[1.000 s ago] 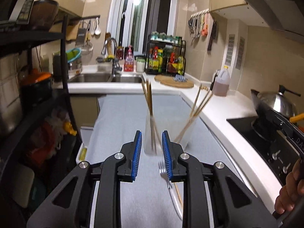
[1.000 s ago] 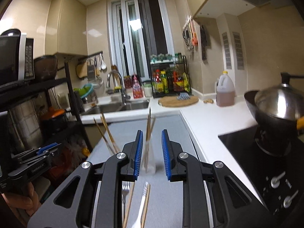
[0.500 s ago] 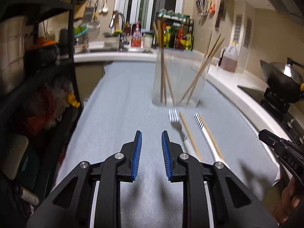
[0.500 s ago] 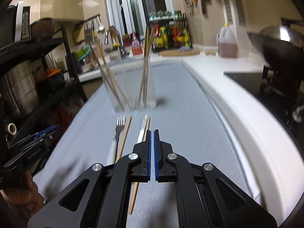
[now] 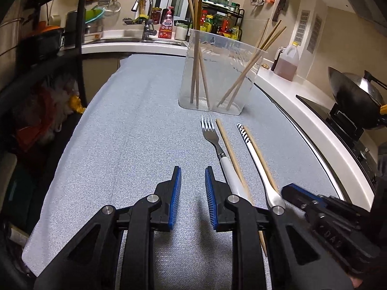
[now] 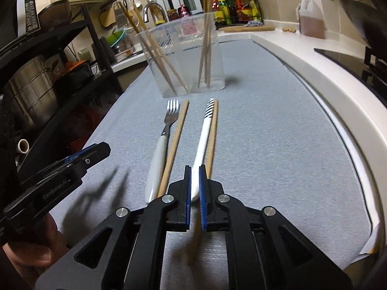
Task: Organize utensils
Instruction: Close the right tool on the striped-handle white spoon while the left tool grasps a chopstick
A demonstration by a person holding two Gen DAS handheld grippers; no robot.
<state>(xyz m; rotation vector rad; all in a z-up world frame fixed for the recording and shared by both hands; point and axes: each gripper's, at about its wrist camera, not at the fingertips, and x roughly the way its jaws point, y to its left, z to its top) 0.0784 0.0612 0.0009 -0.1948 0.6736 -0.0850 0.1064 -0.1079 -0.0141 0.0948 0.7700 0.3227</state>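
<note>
On the grey textured surface (image 6: 266, 145), four utensils are laid side by side, pointing toward the clear plastic holder (image 6: 183, 55) at the far end, in which several wooden chopsticks (image 6: 205, 36) are already stood. From left to right are seen a metal fork with a white handle (image 6: 160, 142), a loose wooden chopstick (image 6: 175, 142), a white utensil with a black-striped tip (image 6: 203, 140) and a second wooden chopstick (image 6: 212, 140) touching it.

The right gripper (image 6: 195, 188) is held low over the near end of the white striped utensil, its fingers parted only narrowly around that end; whether contact is made cannot be told. The left gripper (image 5: 192, 191) is held just left of the fork handle, fingers spread and empty.

The striped utensil is judged light, stiff and smooth, so likely slippery. A hold on the handle slightly beyond its near end is judged best, with care that the neighbouring chopstick is not caught too.
</note>
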